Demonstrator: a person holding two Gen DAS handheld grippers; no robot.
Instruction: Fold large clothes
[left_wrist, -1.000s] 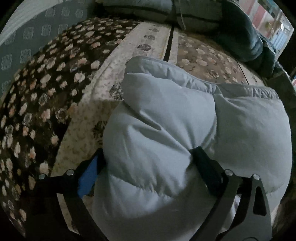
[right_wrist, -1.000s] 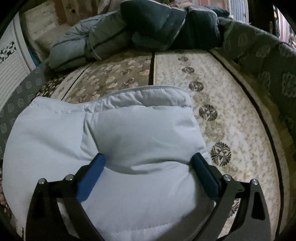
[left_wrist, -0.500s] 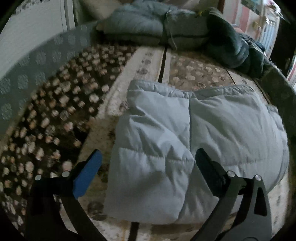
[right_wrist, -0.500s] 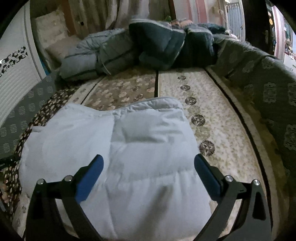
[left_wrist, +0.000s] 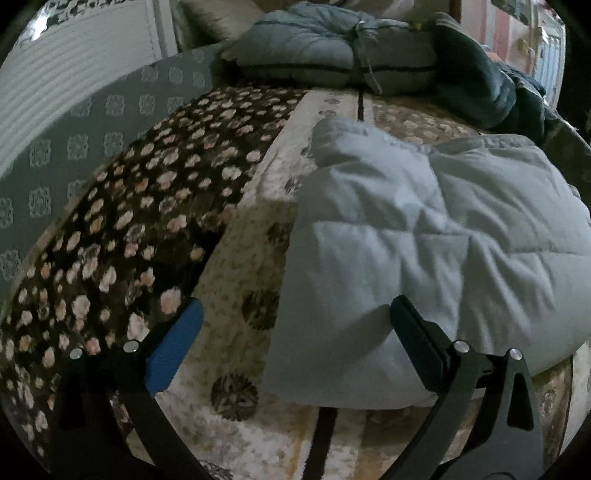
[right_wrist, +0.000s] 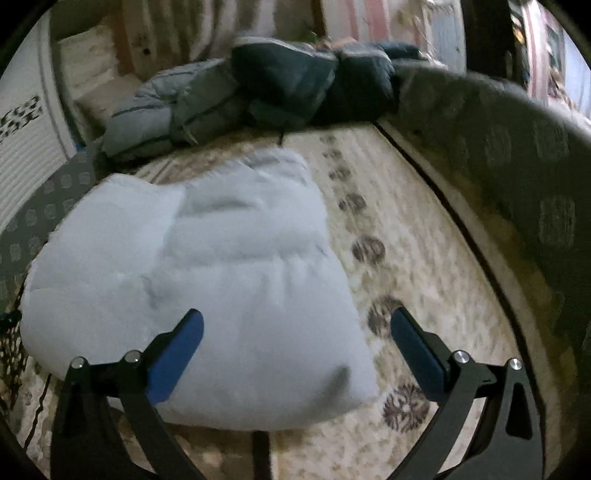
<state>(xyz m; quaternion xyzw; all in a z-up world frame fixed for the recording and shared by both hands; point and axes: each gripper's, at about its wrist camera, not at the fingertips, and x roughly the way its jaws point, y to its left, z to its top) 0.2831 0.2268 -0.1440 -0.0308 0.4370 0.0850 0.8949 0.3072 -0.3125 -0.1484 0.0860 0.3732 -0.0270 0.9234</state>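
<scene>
A pale blue puffy jacket (left_wrist: 424, 251) lies folded into a thick block on the patterned bed cover (left_wrist: 236, 266). It also shows in the right wrist view (right_wrist: 207, 280). My left gripper (left_wrist: 295, 332) is open and empty, hovering over the jacket's near left corner. My right gripper (right_wrist: 295, 339) is open and empty, hovering over the jacket's near right corner. Neither gripper touches the cloth.
A grey-blue jacket (left_wrist: 325, 55) and dark teal jackets (right_wrist: 306, 88) are piled at the far end of the bed. A grey patterned border (right_wrist: 517, 177) runs along the right side, and a white ribbed panel (left_wrist: 74, 81) stands at the left.
Both grippers have let go of the jacket and pulled back and up from it. The left view has swung left, the right view right. The jacket has settled flat.
</scene>
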